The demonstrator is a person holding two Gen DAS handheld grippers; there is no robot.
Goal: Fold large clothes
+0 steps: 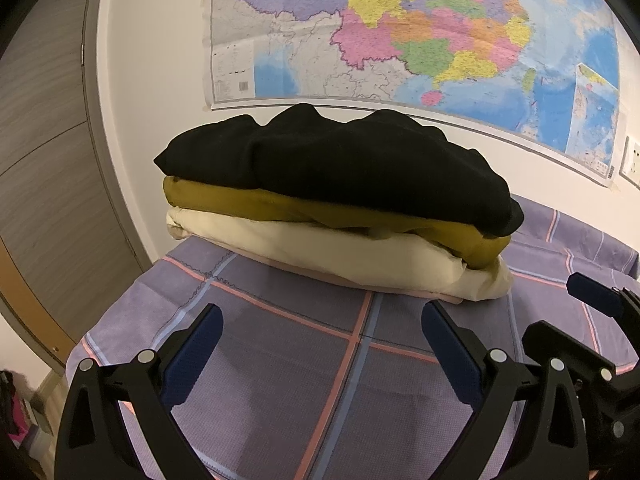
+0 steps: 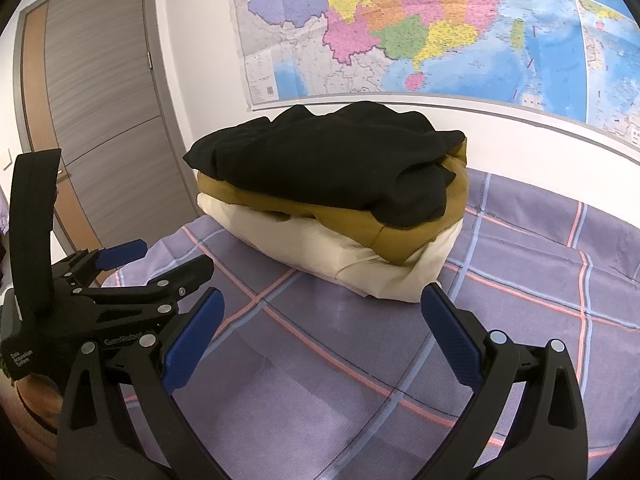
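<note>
A stack of three folded garments lies on the bed by the wall: a black one (image 1: 340, 160) on top, a mustard one (image 1: 280, 204) in the middle, a cream one (image 1: 360, 260) at the bottom. The right wrist view shows the same black garment (image 2: 328, 164), mustard garment (image 2: 360, 224) and cream garment (image 2: 320, 252). My left gripper (image 1: 320, 312) is open and empty, just short of the stack. My right gripper (image 2: 320, 300) is open and empty, also in front of the stack. The left gripper also shows in the right wrist view (image 2: 160, 260), and the right gripper at the left view's right edge (image 1: 600, 300).
The bed has a purple checked sheet (image 1: 280, 360) with pink and blue lines. A coloured map (image 1: 400, 32) hangs on the white wall behind the stack. A grey door (image 2: 100, 100) stands to the left. The bed's left edge drops to the floor (image 1: 40, 400).
</note>
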